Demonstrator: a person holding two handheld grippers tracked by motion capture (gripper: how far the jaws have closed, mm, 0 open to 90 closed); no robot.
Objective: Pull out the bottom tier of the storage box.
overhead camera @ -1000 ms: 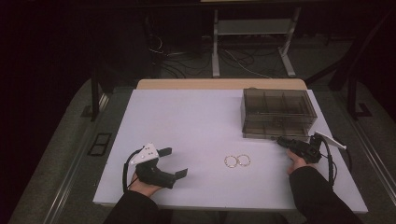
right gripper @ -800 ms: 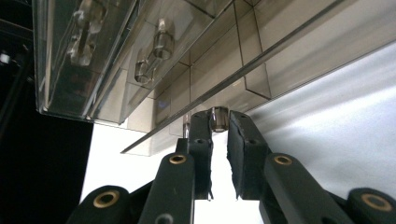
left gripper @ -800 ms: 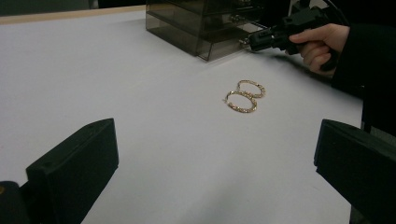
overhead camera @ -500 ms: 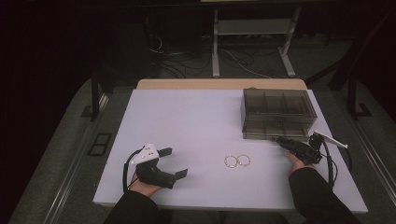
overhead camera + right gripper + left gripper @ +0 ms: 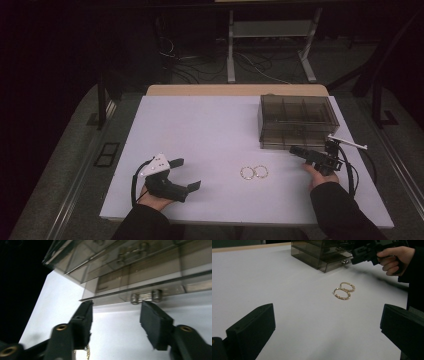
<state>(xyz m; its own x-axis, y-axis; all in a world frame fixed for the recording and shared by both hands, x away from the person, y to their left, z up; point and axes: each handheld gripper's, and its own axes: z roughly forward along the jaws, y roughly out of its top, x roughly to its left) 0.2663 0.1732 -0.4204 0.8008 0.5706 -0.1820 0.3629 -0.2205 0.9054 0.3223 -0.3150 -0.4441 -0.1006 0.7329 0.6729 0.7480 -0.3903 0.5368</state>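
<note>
I am keeping my left gripper [image 5: 182, 175] low at the near left of the white table [image 5: 200, 130], its jaws standing wide apart with nothing between them, pointing across the table toward the two gold hoop earrings [image 5: 344, 290]. Those hoops are lying flat and touching each other near the middle of the near half, just right of centre. They look thin, light and stiff, likely to skate on the smooth top, so I would pinch one across its wire at the outer rim rather than press down on it. Farther right, my right gripper [image 5: 116, 312] is hovering just in front of the smoky clear drawer box [image 5: 295, 120], which is standing at the far right of the table. Its jaws have just been opening and are now standing about half open, empty, with the small metal handle [image 5: 146, 297] of the lower drawer just beyond the tips, nearer the right-hand jaw and not touched by either pad. I judge the box to be hard, light plastic that could slide or scuff if tugged. The handle is the place to grip, squarely from both sides, and I would pull straight and gently so the box does not drag along.
</note>
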